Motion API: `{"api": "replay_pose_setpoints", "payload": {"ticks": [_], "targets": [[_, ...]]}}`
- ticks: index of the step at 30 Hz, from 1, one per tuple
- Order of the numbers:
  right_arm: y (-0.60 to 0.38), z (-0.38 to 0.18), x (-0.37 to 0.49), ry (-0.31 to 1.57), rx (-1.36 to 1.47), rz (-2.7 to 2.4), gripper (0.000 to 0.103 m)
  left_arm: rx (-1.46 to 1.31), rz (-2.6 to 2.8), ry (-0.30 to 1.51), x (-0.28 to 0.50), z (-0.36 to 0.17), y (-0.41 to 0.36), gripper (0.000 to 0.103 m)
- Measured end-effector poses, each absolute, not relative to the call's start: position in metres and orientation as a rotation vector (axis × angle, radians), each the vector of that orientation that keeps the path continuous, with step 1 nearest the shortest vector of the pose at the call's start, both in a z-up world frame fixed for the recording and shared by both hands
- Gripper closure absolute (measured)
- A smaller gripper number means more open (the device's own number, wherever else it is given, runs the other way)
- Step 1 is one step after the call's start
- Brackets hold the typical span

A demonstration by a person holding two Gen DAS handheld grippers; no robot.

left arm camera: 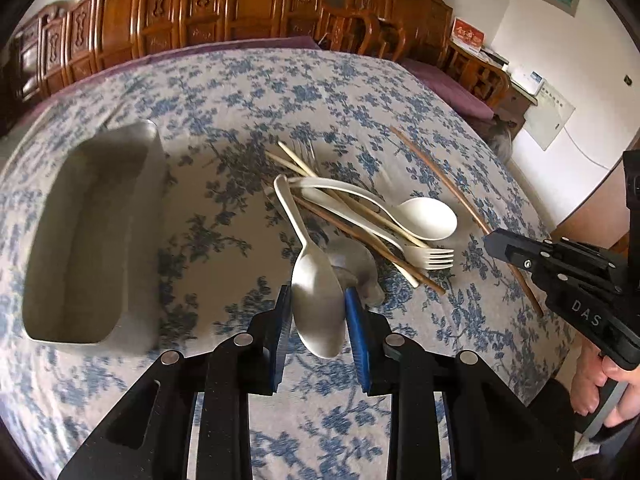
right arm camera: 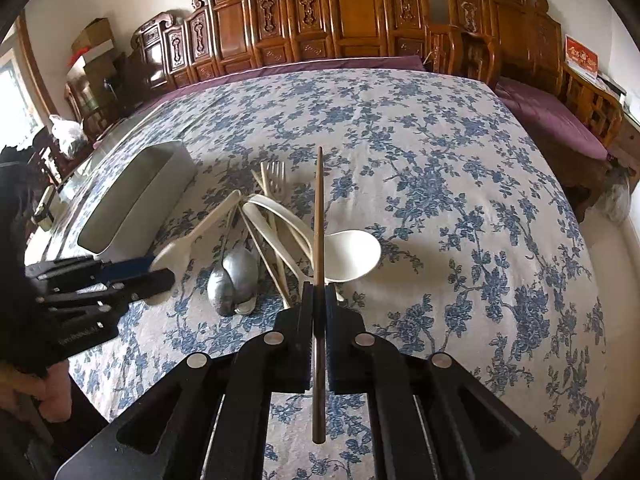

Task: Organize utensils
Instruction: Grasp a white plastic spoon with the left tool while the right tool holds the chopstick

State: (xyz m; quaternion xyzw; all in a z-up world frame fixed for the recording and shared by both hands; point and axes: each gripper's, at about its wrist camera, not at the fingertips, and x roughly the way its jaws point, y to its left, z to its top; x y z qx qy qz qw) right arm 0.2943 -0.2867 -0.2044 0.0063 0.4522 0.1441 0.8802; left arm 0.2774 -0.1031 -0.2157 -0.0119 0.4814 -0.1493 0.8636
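My left gripper [left arm camera: 318, 304] is shut on the bowl of a white plastic spoon [left arm camera: 316, 304] and holds it lifted, handle pointing away; it also shows in the right wrist view [right arm camera: 188, 240]. My right gripper [right arm camera: 319, 300] is shut on a brown chopstick [right arm camera: 318, 220] that points straight ahead; it also shows in the left wrist view [left arm camera: 448, 192]. A pile of utensils lies on the cloth: a white spoon [left arm camera: 424, 218], a white fork [left arm camera: 428, 258], metal spoons [right arm camera: 236, 280], light chopsticks [left arm camera: 296, 164] and a metal fork [right arm camera: 276, 178]. A grey rectangular bin [left arm camera: 92, 232] stands to the left, empty.
The table wears a blue floral cloth [right arm camera: 440, 184]. Carved wooden chairs [right arm camera: 340, 20] line the far edge. A purple-cushioned bench [right arm camera: 560, 120] stands at the right. The right gripper's body [left arm camera: 568, 272] hangs over the table's right side in the left wrist view.
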Motion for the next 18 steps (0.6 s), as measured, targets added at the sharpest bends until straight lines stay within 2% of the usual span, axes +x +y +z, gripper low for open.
{"api": "replay_pose_setpoints", "payload": {"ticks": [11,12,13,18], "targets": [[-0.271,-0.207,0.287,0.948,-0.024,0.323,0.096,0.008,-0.313,0.982,0.27,-0.206,-0.093,0.08],[-0.27,-0.207,0.287,0.948,-0.022,0.326,0.096,0.007,-0.315,0.976,0.27,-0.202,-0.092,0.082],[-0.269,-0.207,0.286,0.948,-0.022,0.327,0.096,0.007,-0.322,0.974,0.27,-0.2,-0.091,0.097],[-0.264,-0.205,0.285,0.945,-0.029,0.338,0.096,0.031,-0.327,0.97,0.272,-0.193,-0.09,0.099]]}}
